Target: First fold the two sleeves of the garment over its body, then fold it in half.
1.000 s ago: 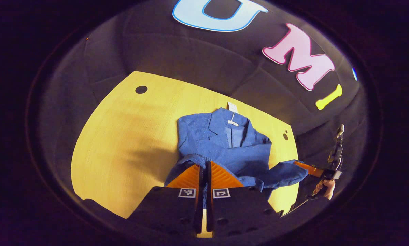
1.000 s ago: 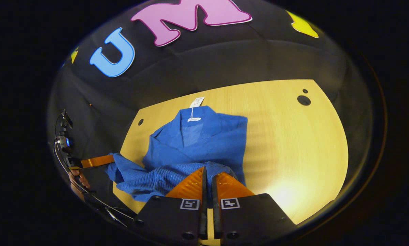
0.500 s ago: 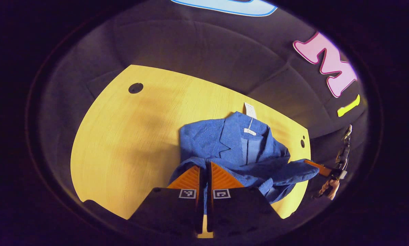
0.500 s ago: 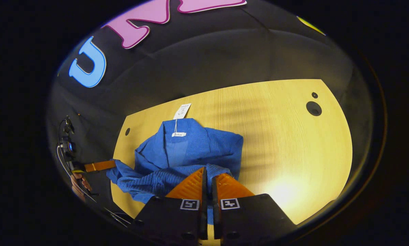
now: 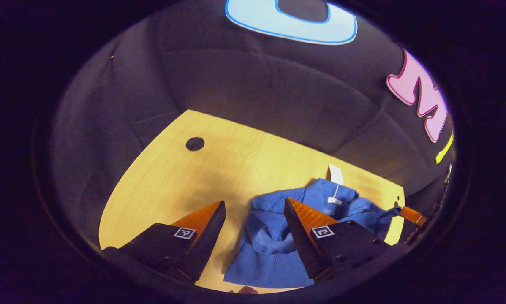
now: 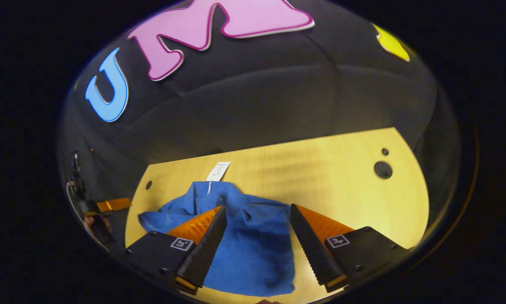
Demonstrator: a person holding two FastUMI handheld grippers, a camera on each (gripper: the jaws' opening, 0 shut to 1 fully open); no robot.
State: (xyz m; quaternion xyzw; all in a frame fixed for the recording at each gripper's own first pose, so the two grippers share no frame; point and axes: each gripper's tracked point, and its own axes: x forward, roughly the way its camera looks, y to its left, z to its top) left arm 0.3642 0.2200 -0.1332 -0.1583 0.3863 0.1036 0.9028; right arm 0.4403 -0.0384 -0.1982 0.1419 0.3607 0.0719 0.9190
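The blue garment lies on the yellow table as a compact folded bundle, its white tag sticking out at the far side. My left gripper stands open just above its near left part, with nothing between the fingers. In the right gripper view the blue garment fills the space below my right gripper, which is open and empty too. Its tag lies on the table beyond. The other gripper's finger shows at the garment's right corner.
Round holes mark the tabletop, one at the far left and one at the far right. The black cloth wall stands close behind the table. A hand with the left gripper shows by the table's left edge.
Both grippers were shut on the garment's lower edge, carried it toward the collar, and have now opened and let go. The garment lies doubled over, shorter than before.
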